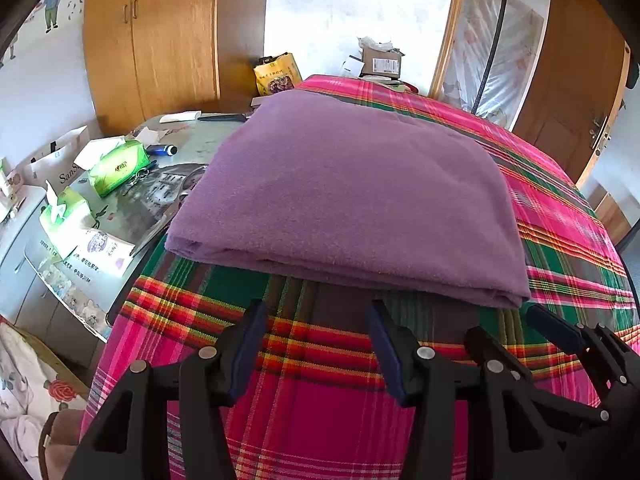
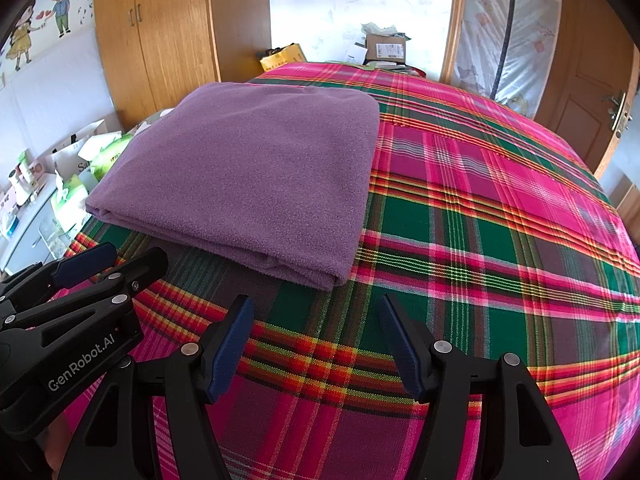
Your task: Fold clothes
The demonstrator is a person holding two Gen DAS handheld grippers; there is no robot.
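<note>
From the left wrist, the left tool [image 1: 316, 344] is spread apart, holding nothing, just before the folded purple cloth [image 1: 352, 196] on the bed [image 1: 320, 420]. From the right wrist, the right tool [image 2: 316, 340] gapes empty too; pinch all layers together for 1 neat fold.

Purple fleece garment [image 1: 352, 200] lies folded flat on bed.

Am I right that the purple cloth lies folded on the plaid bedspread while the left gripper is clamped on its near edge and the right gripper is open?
Not quite: the left gripper is open and holds nothing, short of the purple cloth, as the left wrist view shows. The cloth does lie folded on the plaid bedspread, and the right gripper is open.
</note>
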